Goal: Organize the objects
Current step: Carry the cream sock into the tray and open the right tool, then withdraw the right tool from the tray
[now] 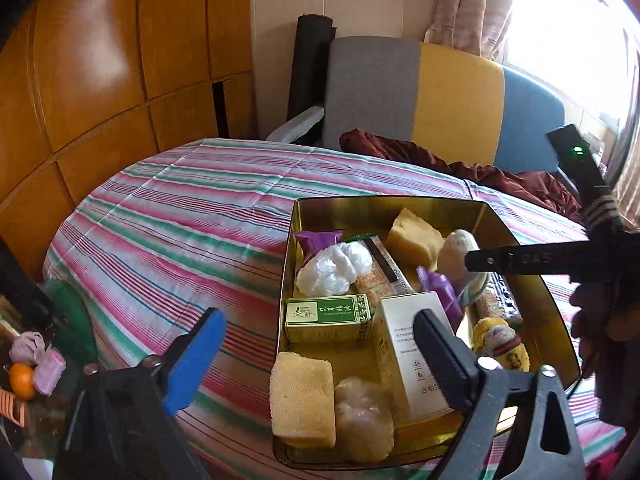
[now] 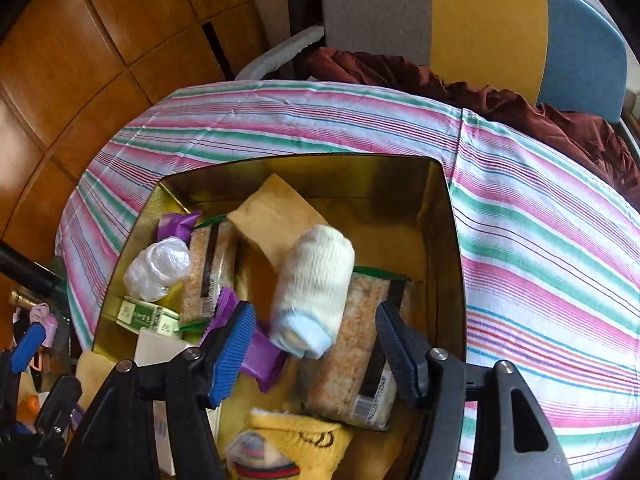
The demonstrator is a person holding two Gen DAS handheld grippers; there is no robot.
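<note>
A gold tin (image 1: pixel 516 216) sits on the striped cloth (image 1: pixel 180 208) near the table's right side, leaving a broad bare stretch of cloth to its left and behind it. Inside, the far right corner of the tin floor is free; the rest is crowded with a green box (image 1: pixel 326 318), a white carton (image 1: pixel 404 344), sponges and snack packets. The right gripper (image 2: pixel 316 344) hangs over the tin with fingers spread wide, the rolled white sock (image 2: pixel 312 292) lying loose between them atop a snack packet (image 2: pixel 352 356), ungripped. The left gripper (image 1: pixel 316 360) stands wide apart and empty above the tin's near left edge.
</note>
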